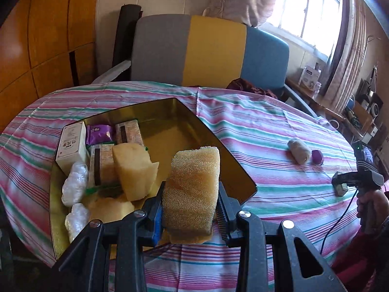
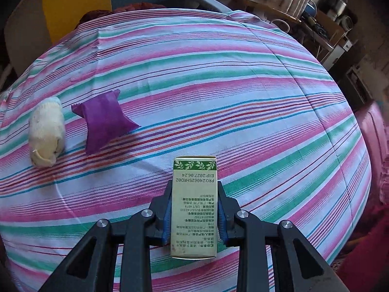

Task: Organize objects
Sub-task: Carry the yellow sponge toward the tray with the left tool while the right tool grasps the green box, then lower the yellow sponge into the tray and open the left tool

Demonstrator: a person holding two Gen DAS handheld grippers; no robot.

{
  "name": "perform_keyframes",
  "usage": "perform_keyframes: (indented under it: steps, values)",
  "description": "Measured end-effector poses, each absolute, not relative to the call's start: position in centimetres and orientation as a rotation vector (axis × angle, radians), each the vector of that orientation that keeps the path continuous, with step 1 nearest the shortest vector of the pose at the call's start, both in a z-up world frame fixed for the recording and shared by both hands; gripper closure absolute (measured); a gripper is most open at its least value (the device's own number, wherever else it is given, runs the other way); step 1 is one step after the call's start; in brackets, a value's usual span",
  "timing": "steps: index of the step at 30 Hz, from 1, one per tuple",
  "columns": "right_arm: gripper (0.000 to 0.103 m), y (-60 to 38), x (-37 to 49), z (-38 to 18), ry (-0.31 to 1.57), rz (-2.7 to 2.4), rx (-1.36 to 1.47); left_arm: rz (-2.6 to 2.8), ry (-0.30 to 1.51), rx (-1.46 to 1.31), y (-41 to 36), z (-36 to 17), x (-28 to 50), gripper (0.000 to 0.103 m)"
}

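My left gripper (image 1: pixel 192 202) is shut on a yellow sponge (image 1: pixel 193 185), held upright over the near right edge of a gold metal tray (image 1: pixel 170 124). The tray holds another sponge (image 1: pixel 133 170), a white box (image 1: pixel 71 147), a purple packet (image 1: pixel 99 135), patterned boxes and clear wrapped bundles. My right gripper (image 2: pixel 194 209) is shut on a small green-and-cream box (image 2: pixel 194 204), held just above the striped cloth. It also shows at the right of the left wrist view (image 1: pixel 340 186). A rolled cream sock (image 2: pixel 47 131) and a purple packet (image 2: pixel 104 119) lie on the cloth to the left ahead.
The round table is covered by a striped cloth (image 2: pixel 231 85). A grey, yellow and blue chair (image 1: pixel 209 51) stands behind it. A cluttered desk (image 2: pixel 316 19) is at the far right. A wooden cabinet (image 1: pixel 43 31) is at the left.
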State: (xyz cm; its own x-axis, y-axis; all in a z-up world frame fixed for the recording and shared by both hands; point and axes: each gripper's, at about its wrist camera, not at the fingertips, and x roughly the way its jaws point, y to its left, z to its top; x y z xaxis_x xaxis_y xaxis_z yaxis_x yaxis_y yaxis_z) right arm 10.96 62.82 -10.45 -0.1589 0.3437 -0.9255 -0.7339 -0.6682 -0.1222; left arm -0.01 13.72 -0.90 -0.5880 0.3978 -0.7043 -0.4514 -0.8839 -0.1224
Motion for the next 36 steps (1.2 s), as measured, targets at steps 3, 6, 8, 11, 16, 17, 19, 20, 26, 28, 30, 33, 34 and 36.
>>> perform_keyframes:
  steps: [3, 6, 8, 11, 16, 17, 19, 20, 26, 28, 30, 33, 34, 36]
  values:
    - [0.073, 62.7, 11.0, -10.6, 0.453, 1.905, -1.383, 2.430, 0.090, -1.080, 13.6, -1.2, -0.4, 0.067]
    - [0.073, 62.9, 11.3, -10.4, 0.441, 1.907, -1.386, 2.387, 0.026, -1.134, 13.3, -1.6, -1.4, 0.067]
    - [0.073, 62.4, 12.0, -10.2, 0.416, 1.908, -1.392, 2.350, -0.064, -1.178, 12.4, -1.9, -2.5, 0.067]
    - [0.073, 62.4, 12.0, -10.1, 0.400, 1.908, -1.398, 2.311, -0.227, -1.252, 10.4, -2.1, -5.1, 0.067]
    - [0.073, 61.8, 11.4, -9.9, 0.400, 1.909, -1.401, 2.328, -0.400, -1.275, 8.2, -1.5, -9.2, 0.068]
    - [0.073, 61.7, 11.3, -9.9, 0.397, 1.910, -1.402, 2.339, -0.410, -1.278, 8.1, -1.4, -10.2, 0.068]
    - [0.073, 61.6, 11.4, -9.8, 0.396, 1.911, -1.402, 2.346, -0.438, -1.289, 8.4, -1.6, -12.0, 0.068]
    - [0.073, 61.6, 11.3, -9.8, 0.395, 1.912, -1.403, 2.348, -0.439, -1.296, 8.7, -1.7, -12.6, 0.068]
    - [0.073, 60.2, 11.4, -9.4, 0.383, 1.913, -1.405, 2.325, -0.469, -1.375, 10.8, -2.8, -17.4, 0.068]
    - [0.073, 59.9, 11.4, -9.3, 0.382, 1.914, -1.406, 2.332, -0.484, -1.394, 11.2, -2.9, -18.6, 0.068]
    - [0.073, 59.8, 11.3, -9.3, 0.377, 1.916, -1.407, 2.308, -0.522, -1.382, 11.3, -2.6, -19.1, 0.068]
    - [0.073, 59.5, 11.2, -9.2, 0.373, 1.920, -1.408, 2.342, -0.456, -1.316, 12.2, -1.2, -19.1, 0.068]
    - [0.073, 59.5, 11.1, -9.2, 0.367, 1.922, -1.411, 2.359, -0.419, -1.316, 12.7, -1.2, -19.4, 0.068]
    - [0.073, 59.4, 11.0, -9.1, 0.357, 1.924, -1.412, 2.383, -0.377, -1.342, 13.4, -1.9, -20.4, 0.068]
